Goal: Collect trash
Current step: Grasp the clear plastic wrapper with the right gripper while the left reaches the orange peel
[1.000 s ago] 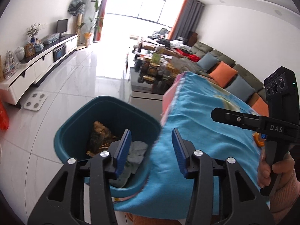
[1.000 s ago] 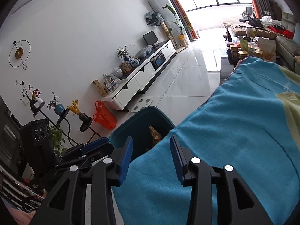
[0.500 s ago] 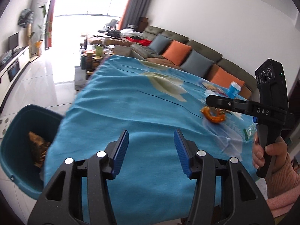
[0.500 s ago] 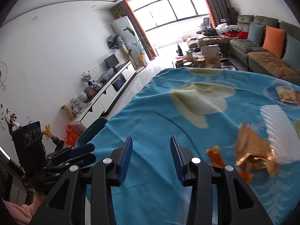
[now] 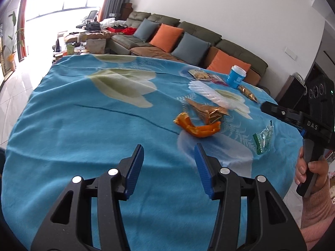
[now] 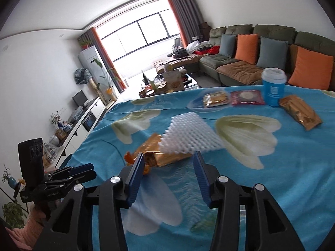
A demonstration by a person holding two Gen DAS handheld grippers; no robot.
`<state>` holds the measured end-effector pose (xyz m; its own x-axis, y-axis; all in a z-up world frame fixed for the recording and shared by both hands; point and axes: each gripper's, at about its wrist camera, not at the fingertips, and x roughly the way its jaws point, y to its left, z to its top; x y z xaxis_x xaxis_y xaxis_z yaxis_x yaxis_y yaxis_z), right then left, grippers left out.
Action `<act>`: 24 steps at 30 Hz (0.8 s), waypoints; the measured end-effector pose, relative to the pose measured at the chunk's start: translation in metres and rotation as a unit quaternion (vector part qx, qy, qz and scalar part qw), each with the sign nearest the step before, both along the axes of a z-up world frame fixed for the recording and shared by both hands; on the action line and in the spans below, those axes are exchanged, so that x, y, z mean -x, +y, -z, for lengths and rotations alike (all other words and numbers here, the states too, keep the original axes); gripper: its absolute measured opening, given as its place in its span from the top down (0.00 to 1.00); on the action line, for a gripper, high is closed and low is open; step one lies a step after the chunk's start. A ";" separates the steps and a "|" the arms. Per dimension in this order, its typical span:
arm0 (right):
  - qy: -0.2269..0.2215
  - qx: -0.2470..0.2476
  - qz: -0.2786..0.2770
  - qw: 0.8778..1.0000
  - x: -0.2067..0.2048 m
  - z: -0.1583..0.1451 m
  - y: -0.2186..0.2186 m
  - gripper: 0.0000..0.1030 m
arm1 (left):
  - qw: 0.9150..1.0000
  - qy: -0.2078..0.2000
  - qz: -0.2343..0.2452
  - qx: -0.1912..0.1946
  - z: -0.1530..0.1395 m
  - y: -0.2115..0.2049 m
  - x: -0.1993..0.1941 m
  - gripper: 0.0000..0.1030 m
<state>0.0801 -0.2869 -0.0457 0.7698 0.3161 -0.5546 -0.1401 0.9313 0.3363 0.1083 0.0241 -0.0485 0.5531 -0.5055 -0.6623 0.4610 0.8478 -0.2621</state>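
in the left wrist view the left tool (image 5: 169, 153) hangs released and empty over a bare part of the blue flowered cloth on the table (image 5: 73, 129). the step in hand, as i judge it, is the reach for the next piece of trash. the orange peel (image 5: 196, 126) lies just ahead, a little to the right of the jaws, with the crumpled gold wrapper (image 5: 209, 110) touching it behind, and a green wrapper (image 5: 262, 139) lies near the right table edge. the cloth around the peel is free, so a low straight approach has room. the right tool (image 5: 293, 117) stands at the right edge, near the green wrapper. in the right wrist view the right tool (image 6: 168, 172) has just been opening its jaws and nothing is between them. the gold wrapper (image 6: 165, 156) lies just ahead of the pads, partly under a white foam net (image 6: 188, 135). the next move, i think, needs the jaws lowered around the wrapper without catching the net. the blue cup (image 6: 273, 86) and the snack packets stay well apart, near the far edge.
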 end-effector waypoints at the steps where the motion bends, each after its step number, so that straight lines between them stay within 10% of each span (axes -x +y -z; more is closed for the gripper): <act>1: 0.000 0.000 0.010 1.000 0.004 0.002 -0.010 0.55 | 1.000 0.003 0.004 -0.002 0.001 -0.006 -0.004 0.52; 24: 0.040 -0.067 0.037 0.996 0.033 0.047 -0.071 0.51 | 0.996 0.086 0.019 -0.010 0.022 -0.062 -0.059 0.58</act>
